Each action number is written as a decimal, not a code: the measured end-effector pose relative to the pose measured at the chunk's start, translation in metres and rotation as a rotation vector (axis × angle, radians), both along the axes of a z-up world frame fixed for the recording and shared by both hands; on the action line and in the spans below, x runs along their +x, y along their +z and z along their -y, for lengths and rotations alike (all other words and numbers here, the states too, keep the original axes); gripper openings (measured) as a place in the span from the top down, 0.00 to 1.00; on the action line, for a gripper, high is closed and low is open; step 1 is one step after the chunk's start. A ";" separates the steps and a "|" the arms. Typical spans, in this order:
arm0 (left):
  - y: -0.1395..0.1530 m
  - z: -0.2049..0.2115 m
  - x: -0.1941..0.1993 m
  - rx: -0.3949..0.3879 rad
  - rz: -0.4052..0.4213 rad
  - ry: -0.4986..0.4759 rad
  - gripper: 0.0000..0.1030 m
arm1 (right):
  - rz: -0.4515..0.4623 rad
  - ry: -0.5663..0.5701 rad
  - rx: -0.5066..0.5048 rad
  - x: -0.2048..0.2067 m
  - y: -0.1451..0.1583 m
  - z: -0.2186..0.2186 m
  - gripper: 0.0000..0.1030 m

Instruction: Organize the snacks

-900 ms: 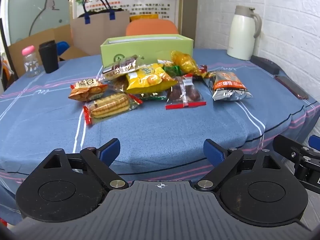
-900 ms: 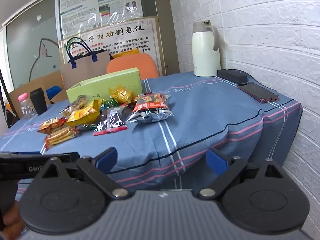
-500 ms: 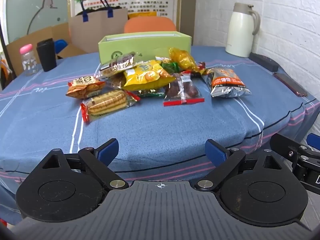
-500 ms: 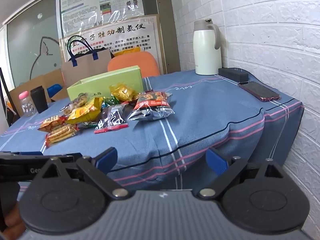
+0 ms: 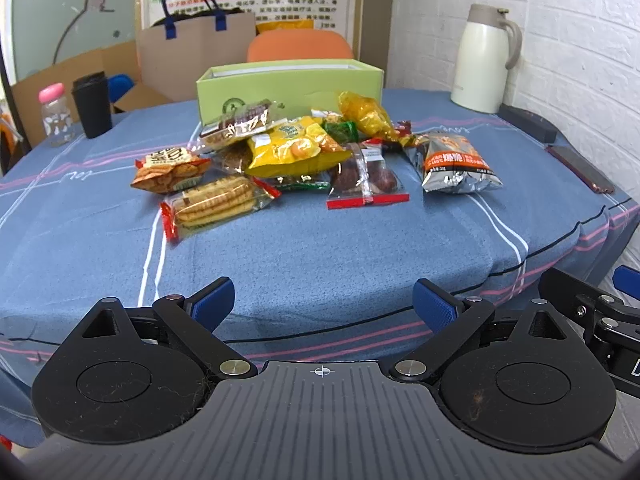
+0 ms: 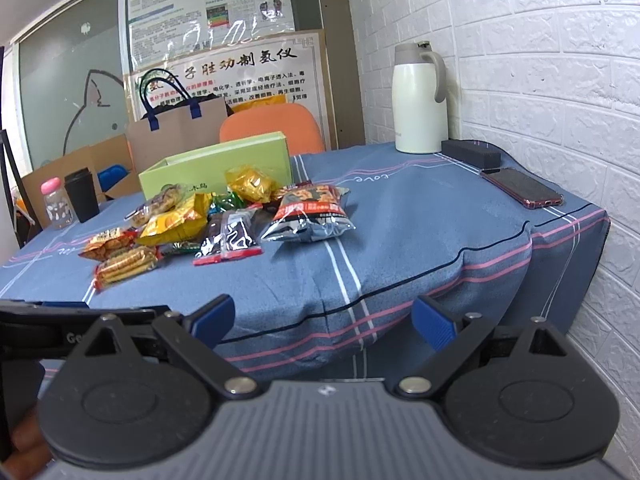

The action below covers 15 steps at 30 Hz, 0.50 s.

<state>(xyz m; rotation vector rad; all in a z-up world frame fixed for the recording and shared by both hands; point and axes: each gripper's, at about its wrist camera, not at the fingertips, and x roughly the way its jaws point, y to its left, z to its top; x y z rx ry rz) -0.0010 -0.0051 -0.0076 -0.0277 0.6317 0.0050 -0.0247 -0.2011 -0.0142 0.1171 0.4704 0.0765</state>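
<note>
The left gripper [image 5: 322, 306] stands with its blue-padded jaws spread wide and empty, short of the near edge of the worktop [image 5: 320, 256], which is draped in a blue cloth with pink and white stripes. The right gripper [image 6: 324, 318] is likewise spread and empty, off the near right corner.

The snack packets lie in a loose, partly overlapping heap at the middle of the worktop, just in front of the open light-green cardboard box [image 5: 288, 86] toward the far edge. Left to right:

- Orange cracker packet [image 5: 170, 166].
- Clear red-ended packet of round biscuits [image 5: 216, 202], nearest the near edge.
- Yellow crisp bag [image 5: 292, 148], resting on other packets.
- Clear packet of dark dried fruit with a red strip [image 5: 366, 178].
- Silver-and-orange foil bag [image 5: 456, 162], set slightly apart.

Handling, as judged: all packets appear light, soft and slippery. Biscuits and crisps are likely to crush; take hold at a crimped end seal, not across the contents. The box looks stiff.

Around the worktop: a pink-capped clear bottle [image 5: 56, 114] and black cup [image 5: 92, 106] at the far left, a cream thermos jug [image 5: 482, 70] at the far right corner, and a phone [image 6: 522, 188] along the right edge. A white brick wall is on the right.
</note>
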 end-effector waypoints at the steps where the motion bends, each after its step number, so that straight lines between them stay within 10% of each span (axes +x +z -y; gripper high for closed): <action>1: 0.001 0.000 0.000 -0.001 0.001 0.000 0.16 | -0.001 0.001 -0.001 0.000 0.000 0.000 0.10; 15: -0.003 -0.004 0.000 -0.022 -0.017 -0.004 0.16 | -0.016 0.022 -0.015 0.003 -0.004 -0.008 0.10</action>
